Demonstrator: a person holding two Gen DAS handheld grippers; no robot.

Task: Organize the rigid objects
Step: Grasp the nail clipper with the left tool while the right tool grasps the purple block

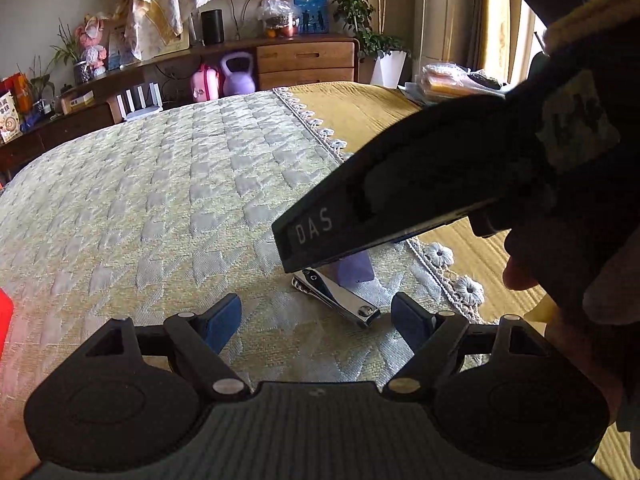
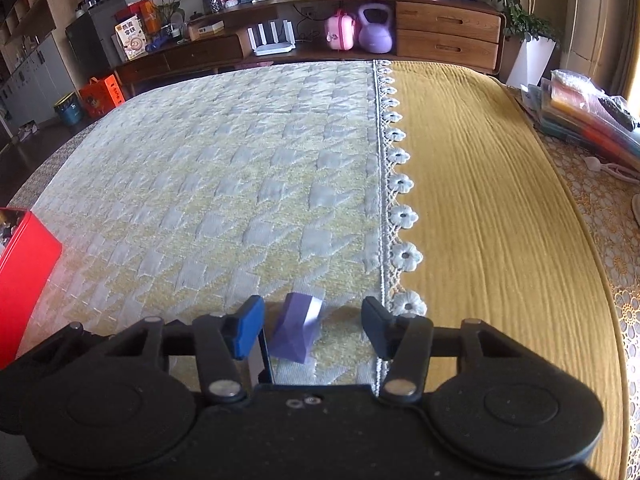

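**Purple Block and Clipper Not Yet Stowed**

Purple block (image 2: 297,330) is framed by the right gripper (image 2: 313,328); its jaws stand apart, no pad contact seen. A steel clipper (image 1: 336,295) lies on the quilt (image 1: 160,200) before the left gripper (image 1: 316,322), also apart and empty. Both items remain loose; the red box (image 2: 24,280) appears the likely destination.

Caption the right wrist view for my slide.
Right gripper open around a purple block on the quilted bedspread, pads not yet touching.

glossy metal nail clipper (image 1: 336,298) — quilted cloth bedspread (image 1: 160,200)
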